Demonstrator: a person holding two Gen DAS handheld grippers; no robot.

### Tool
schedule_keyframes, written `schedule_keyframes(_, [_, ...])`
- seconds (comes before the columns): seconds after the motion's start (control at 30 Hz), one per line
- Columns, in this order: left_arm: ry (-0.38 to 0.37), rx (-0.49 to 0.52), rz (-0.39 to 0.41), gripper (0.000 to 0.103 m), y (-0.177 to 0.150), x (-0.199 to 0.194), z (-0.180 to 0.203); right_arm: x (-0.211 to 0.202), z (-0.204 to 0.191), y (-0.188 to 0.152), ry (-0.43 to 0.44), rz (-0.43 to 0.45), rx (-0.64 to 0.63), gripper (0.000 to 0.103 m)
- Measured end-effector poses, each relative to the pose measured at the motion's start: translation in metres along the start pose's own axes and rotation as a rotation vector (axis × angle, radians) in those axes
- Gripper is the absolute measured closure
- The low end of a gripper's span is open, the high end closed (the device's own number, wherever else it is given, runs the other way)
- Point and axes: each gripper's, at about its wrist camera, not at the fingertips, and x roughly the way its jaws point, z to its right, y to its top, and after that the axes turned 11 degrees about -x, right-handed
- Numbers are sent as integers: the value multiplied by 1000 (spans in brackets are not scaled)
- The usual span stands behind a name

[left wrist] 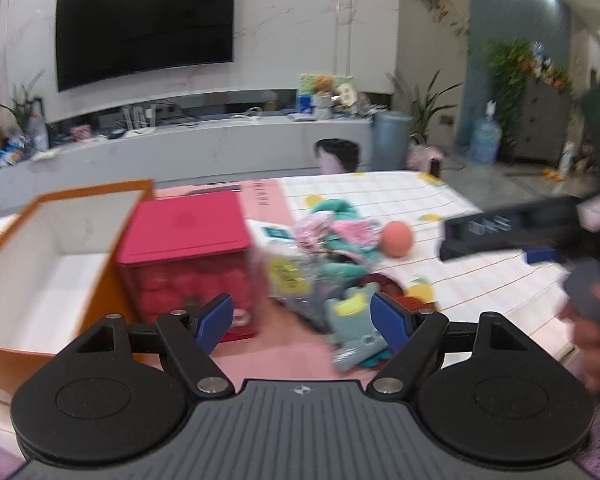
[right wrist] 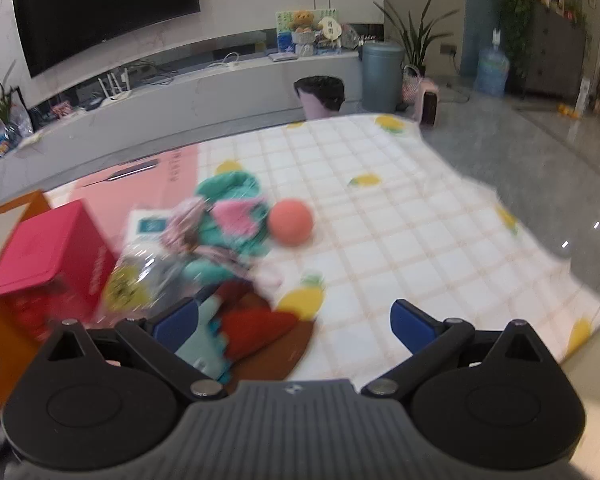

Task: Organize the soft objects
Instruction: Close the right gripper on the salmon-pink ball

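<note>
Left gripper (left wrist: 302, 320): jaws wide apart, holding nothing, above the mat's near edge.
Orange box (left wrist: 40, 264): open, at the mat's left edge.
Red box (left wrist: 188, 256): touching it.
Soft toy pile (left wrist: 332, 256): mid-mat, blurred.
Pink ball (right wrist: 291, 222): just beside the pile.
Right gripper (right wrist: 296, 324): spread wide, empty.

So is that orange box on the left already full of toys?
No, the orange box stands open, showing only bare white inside.
</note>
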Motion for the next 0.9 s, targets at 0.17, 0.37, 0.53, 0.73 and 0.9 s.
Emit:
schedule_keyframes(0.17, [-69,-14,-8,11,-9,14,6,44,11,32,21,-2,-14,3])
schedule_keyframes(0.37, [-67,15,-50,11,-21,42,13,116,25,59,108,-89,65,17])
schedule_keyframes(0.53, [-58,24,-50,11,-31,54,12,166,30,61,88,-142,93,30])
schedule_keyframes(0.73, [-35,33,-89,11,-40,62,4,195,41,67,154,-142,167,30])
schedule_keyframes(0.9, [-20,41,-112,11,-45,67,1,207,31,69,159,-152,117,46])
